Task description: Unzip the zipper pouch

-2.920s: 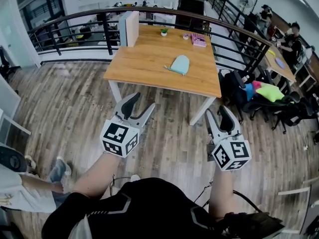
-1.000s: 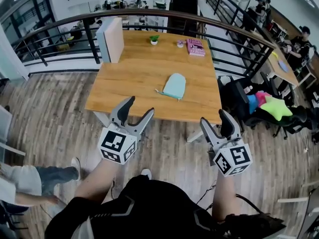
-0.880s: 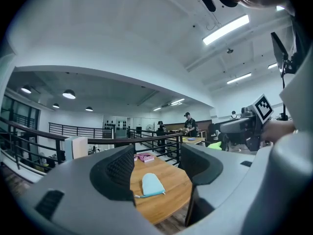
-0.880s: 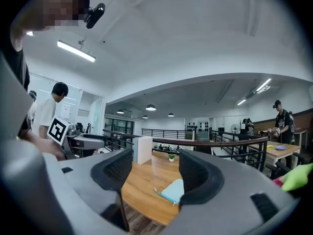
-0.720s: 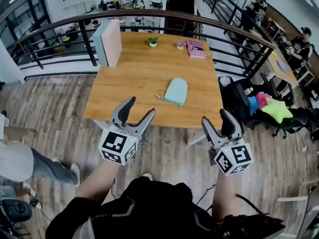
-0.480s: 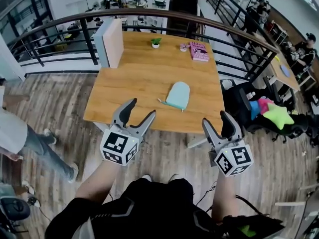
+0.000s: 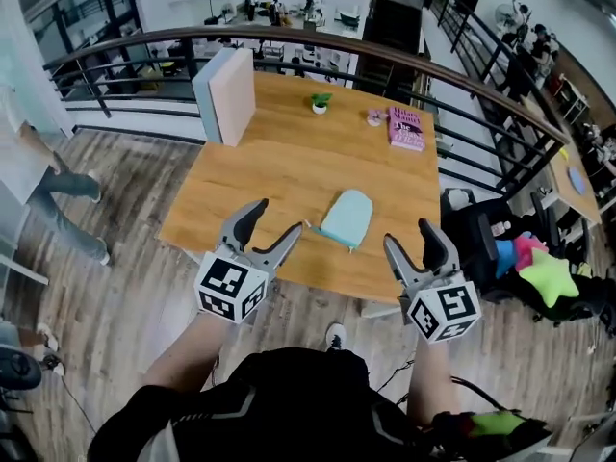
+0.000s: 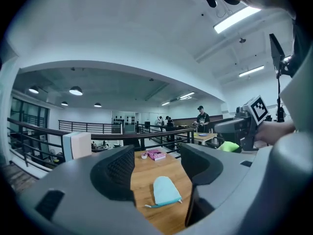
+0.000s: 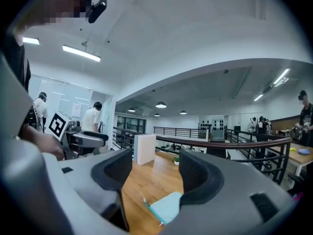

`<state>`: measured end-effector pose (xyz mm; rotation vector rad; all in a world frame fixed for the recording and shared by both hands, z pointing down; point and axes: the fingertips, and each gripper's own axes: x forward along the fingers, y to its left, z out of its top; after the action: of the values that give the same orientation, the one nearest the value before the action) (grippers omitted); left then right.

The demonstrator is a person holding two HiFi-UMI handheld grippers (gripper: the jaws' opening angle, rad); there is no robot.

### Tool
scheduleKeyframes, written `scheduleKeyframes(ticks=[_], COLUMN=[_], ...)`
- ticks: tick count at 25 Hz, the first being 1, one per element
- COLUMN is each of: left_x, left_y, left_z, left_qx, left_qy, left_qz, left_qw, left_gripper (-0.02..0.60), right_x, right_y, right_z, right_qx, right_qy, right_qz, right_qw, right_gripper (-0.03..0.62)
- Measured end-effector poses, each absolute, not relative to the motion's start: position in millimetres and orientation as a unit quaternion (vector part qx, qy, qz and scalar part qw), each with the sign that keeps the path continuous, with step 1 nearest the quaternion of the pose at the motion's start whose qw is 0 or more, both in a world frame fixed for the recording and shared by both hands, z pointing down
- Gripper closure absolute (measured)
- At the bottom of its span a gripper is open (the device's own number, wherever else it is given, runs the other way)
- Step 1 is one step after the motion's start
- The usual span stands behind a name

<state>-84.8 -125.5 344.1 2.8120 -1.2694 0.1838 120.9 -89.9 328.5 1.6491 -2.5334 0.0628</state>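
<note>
A pale blue zipper pouch lies flat on the wooden table, its zipper edge and pull toward the near side; it also shows as the pouch between the left jaws and the pouch low in the right gripper view. My left gripper hovers open over the table's near edge, left of the pouch and apart from it. My right gripper is open at the near edge, right of the pouch. Both hold nothing.
A white upright box stands at the table's far left. A pink book, a small potted plant and a tiny object sit at the far edge. A dark railing runs behind; a person walks at left.
The table and pouch have come much closer in the head view. Both grippers now reach over the table's near edge, still open. A person moved along the left side.
</note>
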Motion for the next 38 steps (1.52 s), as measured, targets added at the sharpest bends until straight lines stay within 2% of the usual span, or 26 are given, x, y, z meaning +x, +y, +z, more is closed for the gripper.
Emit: scheduleKeyframes(ticks=[8,17,34,38], left_x=[-31,10,15,16], left_y=[-166,-181,-172,-168], left_z=[352,393,556,586], left_qx=[0.892,0.88,0.852,0.85], left_qy=[-0.443,-0.459,-0.444,-0.435], left_qz=[0.075,0.104,0.204,0.216], left_qw=[0.037,0.062,0.187,0.205], left_gripper=[0.276,0.278,0.278,0.303], right_x=[175,206,164,152], right_y=[-151,-190,-213,-208], right_z=[340,397,601,647], right_qx=[0.498,0.427,0.253,0.214], right_qy=[-0.864,-0.897,-0.926,-0.92], right_qz=[0.021,0.054,0.135,0.138], right_qw=[0.068,0.103,0.246,0.299], right_gripper=[0.29,0.303,0.368,0.384])
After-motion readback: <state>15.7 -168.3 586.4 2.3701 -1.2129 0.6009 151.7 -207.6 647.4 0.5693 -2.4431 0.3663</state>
